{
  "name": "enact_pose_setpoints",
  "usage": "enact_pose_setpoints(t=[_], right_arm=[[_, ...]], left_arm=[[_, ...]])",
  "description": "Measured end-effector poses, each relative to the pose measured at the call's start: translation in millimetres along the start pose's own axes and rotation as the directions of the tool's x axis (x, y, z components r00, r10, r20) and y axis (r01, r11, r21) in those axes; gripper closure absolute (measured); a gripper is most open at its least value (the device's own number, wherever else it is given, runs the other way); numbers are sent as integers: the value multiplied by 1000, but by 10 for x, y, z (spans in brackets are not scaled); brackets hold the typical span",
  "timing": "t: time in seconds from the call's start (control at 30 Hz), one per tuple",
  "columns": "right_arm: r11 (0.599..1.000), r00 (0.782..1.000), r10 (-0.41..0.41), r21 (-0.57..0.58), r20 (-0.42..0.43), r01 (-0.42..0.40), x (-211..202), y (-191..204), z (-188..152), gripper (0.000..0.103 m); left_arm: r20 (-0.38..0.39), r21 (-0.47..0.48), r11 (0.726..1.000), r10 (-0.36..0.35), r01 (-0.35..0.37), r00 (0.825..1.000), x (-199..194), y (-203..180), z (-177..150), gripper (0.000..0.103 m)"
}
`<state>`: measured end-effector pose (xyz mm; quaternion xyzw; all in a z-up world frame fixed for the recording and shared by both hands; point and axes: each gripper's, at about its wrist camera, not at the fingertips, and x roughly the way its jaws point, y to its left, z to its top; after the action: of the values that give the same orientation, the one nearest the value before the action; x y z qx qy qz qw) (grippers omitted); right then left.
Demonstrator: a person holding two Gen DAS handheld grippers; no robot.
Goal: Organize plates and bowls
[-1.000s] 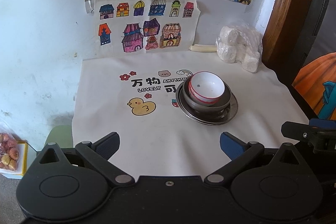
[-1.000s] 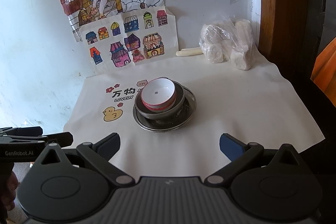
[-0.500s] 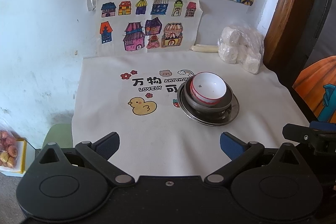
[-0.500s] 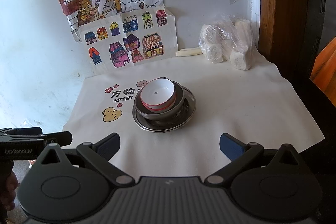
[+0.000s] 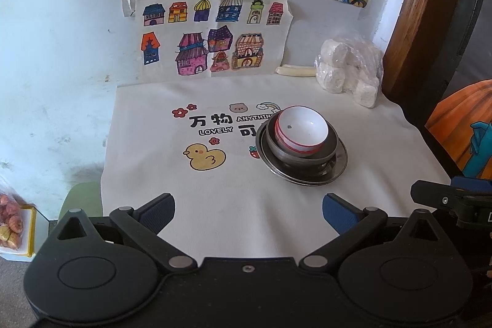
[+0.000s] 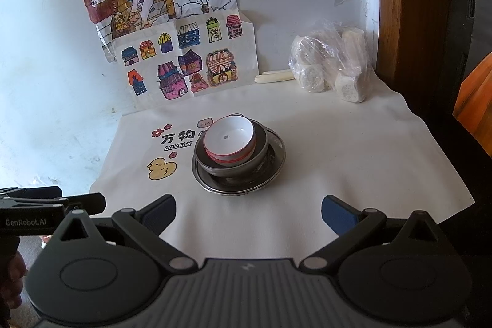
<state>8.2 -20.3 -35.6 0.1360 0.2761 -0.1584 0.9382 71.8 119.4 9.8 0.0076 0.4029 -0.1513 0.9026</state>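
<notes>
A white bowl with a red band (image 5: 300,131) (image 6: 229,142) sits nested in a dark grey bowl (image 5: 326,151) (image 6: 259,156), and both rest on a shiny metal plate (image 5: 339,166) (image 6: 276,168) in the middle of the cream cloth. My left gripper (image 5: 248,211) hovers open over the cloth's near edge, well short and left of the stack. My right gripper (image 6: 248,211) is open too, near the front edge, with nothing between its fingers. The right gripper's side shows at the right edge of the left wrist view, and the left one at the left edge of the right wrist view.
A cream tablecloth (image 5: 153,174) (image 6: 353,149) with a duck print covers the table. A plastic bag of white rolls (image 5: 350,73) (image 6: 332,66) and a pale stick (image 6: 273,77) lie by the back wall. Drawings hang on the wall. A snack bag (image 5: 10,217) sits low left.
Both grippers have drifted slightly; the stack sits a little lower in the left view. Nothing was grasped or released.
</notes>
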Motion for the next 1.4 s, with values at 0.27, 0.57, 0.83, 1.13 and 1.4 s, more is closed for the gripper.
enact_pose_setpoints(t=[0.27, 0.57, 0.83, 1.13, 1.4], right_arm=[[1000, 1000, -1, -1, 1, 1, -5, 7, 7, 0], [1000, 1000, -1, 0, -1, 1, 6, -7, 22, 0], [1000, 1000, -4, 2, -3, 4, 65, -45, 56, 0], [1000, 1000, -11, 3, -7, 11, 124, -55, 82, 0], [1000, 1000, -25, 5, -5, 25, 145, -42, 94, 0]], left_arm=[[-1, -7, 1000, -18, 18, 1000, 6, -1, 16, 1], [-1, -4, 1000, -30, 30, 1000, 21, 9, 28, 1], [-15, -3, 999, -43, 43, 999, 68, 7, 41, 6], [-27, -11, 998, -65, 65, 998, 155, 22, 75, 7], [-19, -5, 997, -80, 80, 997, 194, 21, 108, 6]])
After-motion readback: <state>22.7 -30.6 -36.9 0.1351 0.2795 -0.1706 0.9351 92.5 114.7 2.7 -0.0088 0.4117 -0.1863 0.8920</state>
